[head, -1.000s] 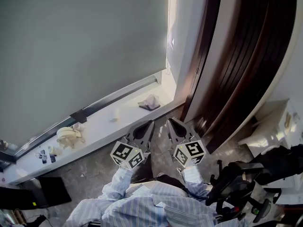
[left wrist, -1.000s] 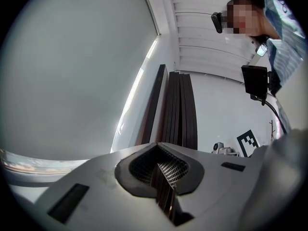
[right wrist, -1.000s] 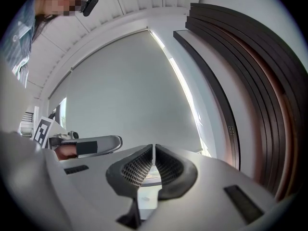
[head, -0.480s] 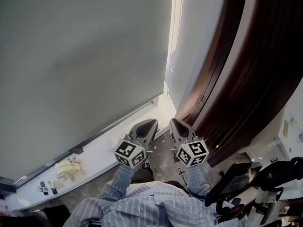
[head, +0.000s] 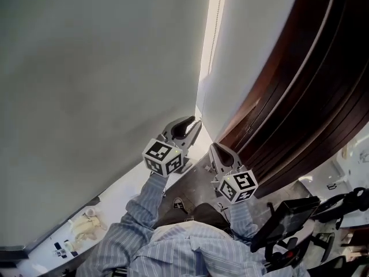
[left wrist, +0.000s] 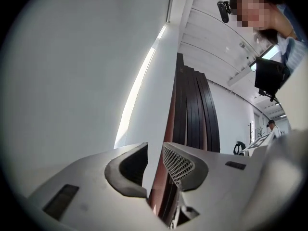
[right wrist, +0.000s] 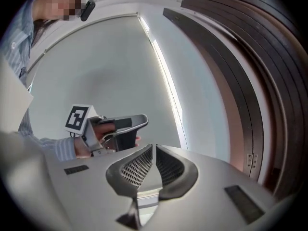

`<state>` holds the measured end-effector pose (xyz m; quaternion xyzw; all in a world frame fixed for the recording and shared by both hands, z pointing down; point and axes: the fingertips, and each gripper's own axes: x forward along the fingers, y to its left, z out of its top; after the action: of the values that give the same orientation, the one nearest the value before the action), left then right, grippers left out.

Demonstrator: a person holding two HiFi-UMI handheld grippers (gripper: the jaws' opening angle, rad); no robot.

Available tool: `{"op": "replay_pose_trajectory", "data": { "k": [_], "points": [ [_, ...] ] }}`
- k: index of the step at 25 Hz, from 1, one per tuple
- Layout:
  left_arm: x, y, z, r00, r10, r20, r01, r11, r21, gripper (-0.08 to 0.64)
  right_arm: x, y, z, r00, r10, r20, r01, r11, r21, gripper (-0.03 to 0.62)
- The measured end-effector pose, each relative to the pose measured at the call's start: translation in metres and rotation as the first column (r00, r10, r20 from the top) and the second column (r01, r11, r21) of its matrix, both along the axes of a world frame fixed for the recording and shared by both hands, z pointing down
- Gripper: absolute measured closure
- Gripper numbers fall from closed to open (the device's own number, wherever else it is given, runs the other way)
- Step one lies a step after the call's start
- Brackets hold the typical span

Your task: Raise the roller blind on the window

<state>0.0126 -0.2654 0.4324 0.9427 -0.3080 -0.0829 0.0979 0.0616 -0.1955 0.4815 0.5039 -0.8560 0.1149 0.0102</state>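
Observation:
The grey roller blind [head: 98, 79] hangs down over the whole window. Its thin bead chain [head: 212, 39] runs down the bright gap at the blind's right edge, and also shows in the right gripper view [right wrist: 175, 112]. My left gripper [head: 194, 124] is raised close to that edge, short of the chain. Its jaws have just been opening, and nothing sits between them [left wrist: 155, 150]. My right gripper [head: 214, 149] is lower and to the right, shut and empty [right wrist: 153, 148]. It looks past the left gripper [right wrist: 122, 126] at the blind.
A white wall strip [head: 242, 56] borders the bright gap, with dark curved wooden panels [head: 294, 91] right of it. The white window sill [head: 109, 203] below carries small items at its left end. Black office chairs [head: 294, 218] stand at the lower right.
Both grippers have moved up and forward toward the blind's right edge, the left one further. The left jaws have parted. The head view has tilted upward.

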Motion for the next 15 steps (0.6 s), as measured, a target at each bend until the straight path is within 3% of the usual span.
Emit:
{"op": "replay_pose_trajectory", "data": {
  "k": [7,15],
  "points": [
    [0.024,-0.074,-0.008,0.999,-0.029,0.027,0.028,0.999,0.023,0.465,0.017,-0.026,0.009,1.000,-0.017,0.001,0.017,0.999,-0.028,0.584],
    [0.047,-0.137,-0.013,0.991,-0.105,0.082,0.102,0.994,0.041,0.450,0.025,-0.067,-0.001,0.994,-0.107,0.013,0.107,0.994,-0.020,0.584]
  ]
}}
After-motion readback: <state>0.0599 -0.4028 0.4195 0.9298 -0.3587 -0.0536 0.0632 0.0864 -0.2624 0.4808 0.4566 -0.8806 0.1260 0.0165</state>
